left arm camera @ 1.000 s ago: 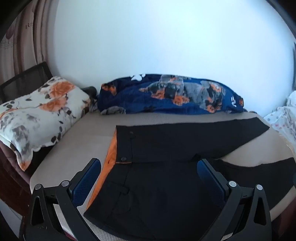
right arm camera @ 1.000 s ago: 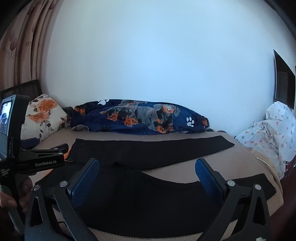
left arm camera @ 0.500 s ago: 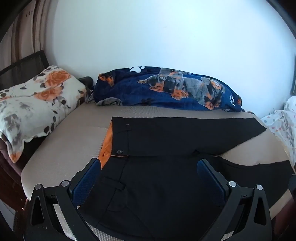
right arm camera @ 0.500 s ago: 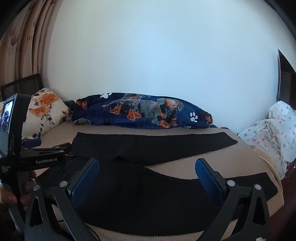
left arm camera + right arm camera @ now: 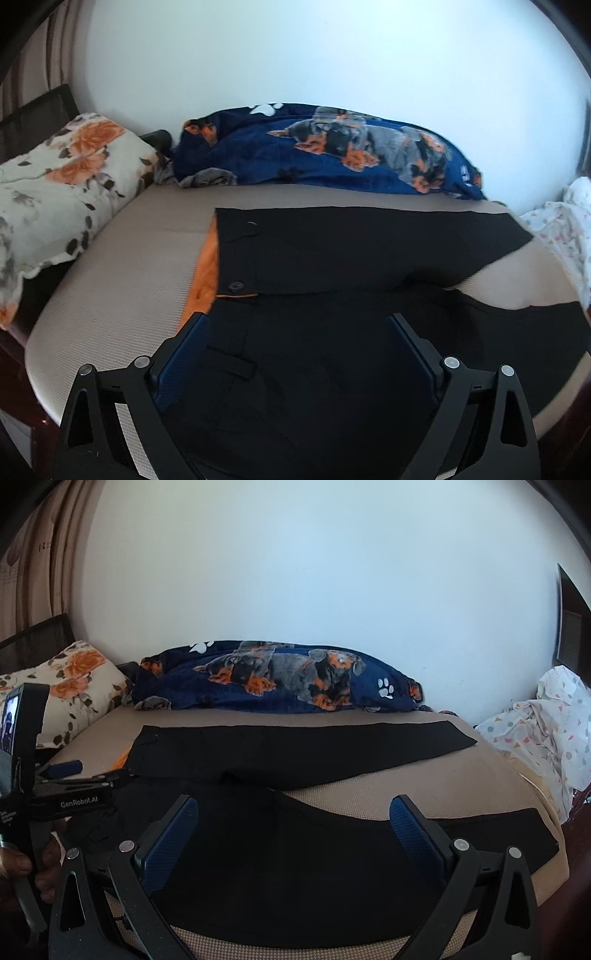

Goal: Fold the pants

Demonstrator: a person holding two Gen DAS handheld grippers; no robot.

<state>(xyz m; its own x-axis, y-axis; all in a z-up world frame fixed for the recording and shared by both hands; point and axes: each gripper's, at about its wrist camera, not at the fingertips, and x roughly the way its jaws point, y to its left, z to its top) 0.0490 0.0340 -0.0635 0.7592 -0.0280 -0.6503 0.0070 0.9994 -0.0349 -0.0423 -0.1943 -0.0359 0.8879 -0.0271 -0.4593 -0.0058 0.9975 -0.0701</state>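
Note:
Black pants (image 5: 332, 295) lie flat on a beige bed (image 5: 122, 280), waist to the left with orange lining (image 5: 205, 273) showing, legs spread apart to the right. My left gripper (image 5: 299, 328) is open and empty above the near waistband. In the right wrist view the pants (image 5: 295, 753) show both legs. My right gripper (image 5: 293, 812) is open and empty above the near leg. The left gripper (image 5: 74, 771) shows at the left edge of that view.
A floral pillow (image 5: 55, 192) lies at the bed's left end. A blue dog-print blanket (image 5: 332, 155) lies along the white wall. A white dotted cloth (image 5: 546, 734) is heaped at the right end. A curtain (image 5: 33, 561) hangs at far left.
Both grippers have moved slightly forward and lower toward the pants. Both stay open and the pants have not moved.

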